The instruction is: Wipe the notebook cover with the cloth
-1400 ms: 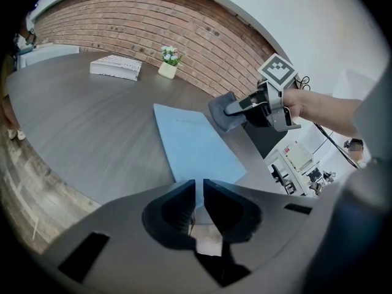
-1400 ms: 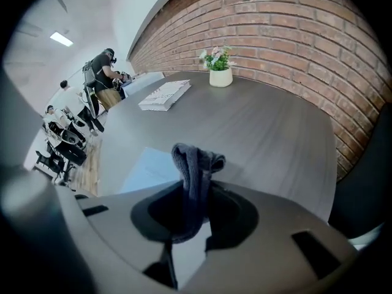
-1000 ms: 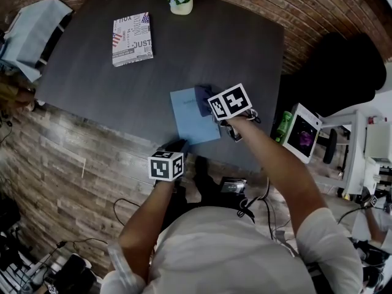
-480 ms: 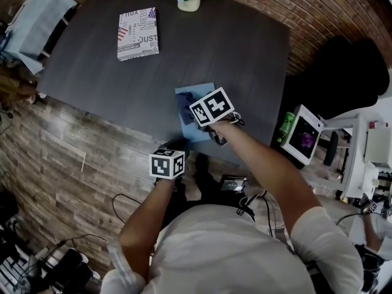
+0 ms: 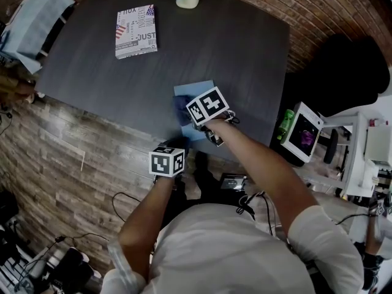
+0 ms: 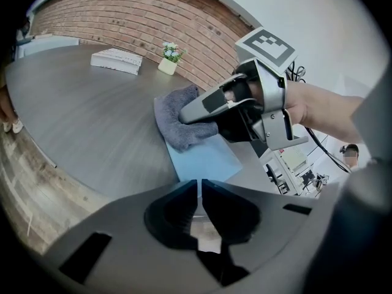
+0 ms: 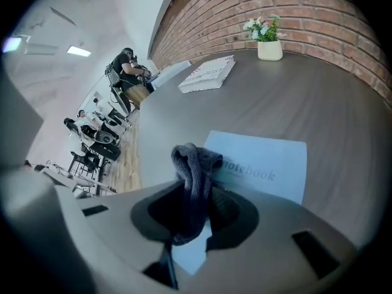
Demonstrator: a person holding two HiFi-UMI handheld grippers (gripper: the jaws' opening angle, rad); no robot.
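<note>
The right hand-held gripper pinches the cloth on the notebook just in front of it, while the left hand-held gripper is closed on nothing just behind the notebook, so a hard push may slide the loose notebook off the surface.

The person wears a pale short-sleeved shirt. Ahead of the shirt, the left gripper and right gripper are grey, each bearing a white cube with black square markers.
</note>
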